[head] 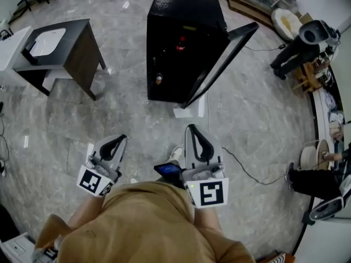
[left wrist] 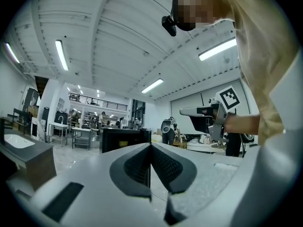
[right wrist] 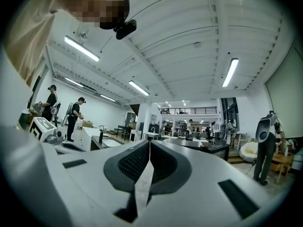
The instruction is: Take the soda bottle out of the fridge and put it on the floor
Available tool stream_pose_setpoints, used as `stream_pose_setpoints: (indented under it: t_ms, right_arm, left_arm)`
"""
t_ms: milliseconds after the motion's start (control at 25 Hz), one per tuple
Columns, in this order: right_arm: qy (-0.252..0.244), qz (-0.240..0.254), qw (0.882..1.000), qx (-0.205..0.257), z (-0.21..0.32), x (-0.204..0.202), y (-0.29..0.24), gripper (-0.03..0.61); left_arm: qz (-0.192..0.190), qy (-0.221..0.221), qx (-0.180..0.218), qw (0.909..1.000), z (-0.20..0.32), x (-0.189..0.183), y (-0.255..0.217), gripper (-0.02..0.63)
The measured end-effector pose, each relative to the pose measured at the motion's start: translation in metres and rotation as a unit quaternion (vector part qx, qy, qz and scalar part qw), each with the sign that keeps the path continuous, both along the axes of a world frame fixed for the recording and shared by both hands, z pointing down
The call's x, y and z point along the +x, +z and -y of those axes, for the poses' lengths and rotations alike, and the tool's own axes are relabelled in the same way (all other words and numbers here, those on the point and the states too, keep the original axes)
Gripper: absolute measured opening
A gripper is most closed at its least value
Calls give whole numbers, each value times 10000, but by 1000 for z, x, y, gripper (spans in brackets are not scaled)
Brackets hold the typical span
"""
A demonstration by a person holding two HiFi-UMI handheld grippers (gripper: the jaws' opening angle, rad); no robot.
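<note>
Fridge: the fridge point(head: 184, 15) is seen on the floor point(head: 126, 119) with its door point(head: 225, 59) swung open.
Bottle: the soda bottle is judged to be inside. A red item point(head: 180, 45) and a brownish item point(head: 158, 79) are seen in the dark interior, and which one is the bottle cannot be told.
Left: the left gripper point(head: 119, 139) is held well short of the fridge, jaws closed on nothing.
Right: the right gripper point(head: 192, 129) is likewise closed and empty.
Done: only the opened door.
Left to do: reaching in, gripping, lifting out, setting down.
</note>
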State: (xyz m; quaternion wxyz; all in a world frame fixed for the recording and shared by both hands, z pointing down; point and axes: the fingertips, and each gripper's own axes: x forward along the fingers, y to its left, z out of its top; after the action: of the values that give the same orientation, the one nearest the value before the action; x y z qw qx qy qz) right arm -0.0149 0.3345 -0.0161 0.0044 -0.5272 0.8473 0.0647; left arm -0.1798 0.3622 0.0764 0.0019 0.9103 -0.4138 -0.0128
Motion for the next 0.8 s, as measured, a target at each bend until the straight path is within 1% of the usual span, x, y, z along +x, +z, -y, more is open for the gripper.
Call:
stream_pose_setpoints:
  t_ms: [120, 320, 440, 560, 720, 800]
  right_arm:
    - [-29, 9, 10000, 47, 35, 24, -3, 2]
    - [-33, -132, 9998, -109, 90, 64, 2, 2]
    - [-67, -156, 9998, -107, 123, 84, 4, 2]
    - [-121, -55, 9997, -215, 153, 101, 12, 2]
    - [-425, 124, 9977, -521, 186, 117, 29, 2]
    - [-601, 225, 9963, -570, 202, 122, 34, 2]
  left_arm:
    - [70, -152, 103, 9998, 39, 25, -1, 2]
    - [-33, -356, 98, 9993, 96, 55, 1, 2]
    - [-24, -339, -55, 9994, 127, 73, 10, 2]
    - [62, -292, -242, 9993, 154, 95, 18, 2]
    - [137, -439, -398, 9981, 185, 119, 22, 2]
    - [194, -479, -419, 9978, 199, 135, 22, 2]
